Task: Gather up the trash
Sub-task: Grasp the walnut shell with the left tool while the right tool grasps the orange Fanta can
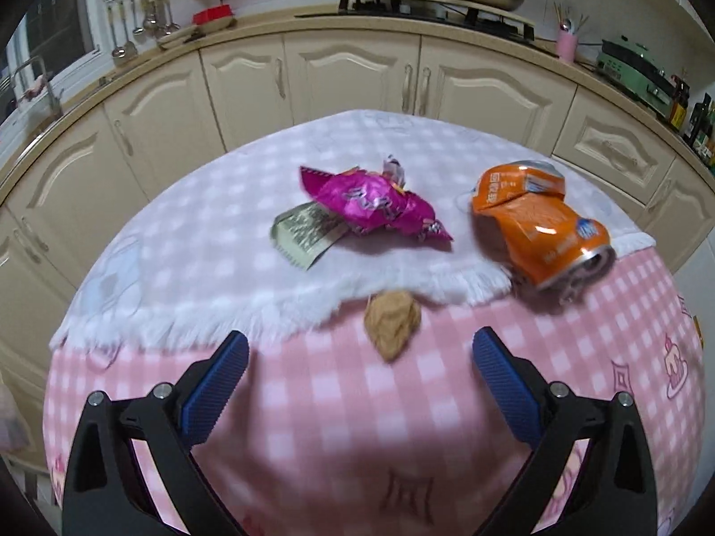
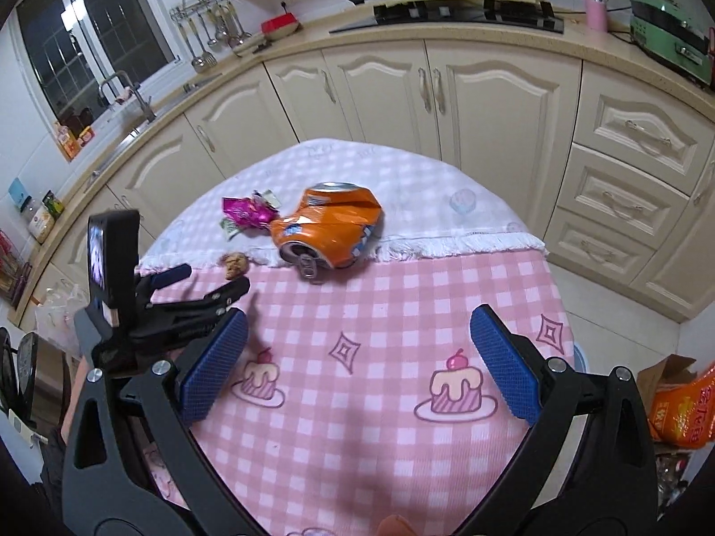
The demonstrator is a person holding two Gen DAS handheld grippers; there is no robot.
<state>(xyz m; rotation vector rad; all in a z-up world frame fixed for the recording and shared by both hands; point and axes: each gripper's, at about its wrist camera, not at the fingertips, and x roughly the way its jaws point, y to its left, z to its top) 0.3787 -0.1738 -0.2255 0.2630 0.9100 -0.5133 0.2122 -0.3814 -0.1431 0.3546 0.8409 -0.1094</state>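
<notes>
A crushed orange can (image 1: 538, 228) lies on its side at the edge of a white cloth (image 1: 201, 241); it also shows in the right wrist view (image 2: 328, 230). A magenta wrapper (image 1: 371, 203) lies over a green-and-white wrapper (image 1: 304, 232). A brown crumpled lump (image 1: 392, 319) sits on the pink checked tablecloth (image 1: 339, 406), just beyond my open, empty left gripper (image 1: 359, 355). My right gripper (image 2: 357, 335) is open and empty, well short of the can. The left gripper (image 2: 196, 279) shows at the left of the right wrist view, near the lump (image 2: 233, 263).
Cream kitchen cabinets (image 2: 380, 89) and a counter with a stove (image 2: 464, 11) curve behind the table. An orange bag in a cardboard box (image 2: 683, 406) sits on the floor to the right. A sink (image 2: 129, 102) is at the left.
</notes>
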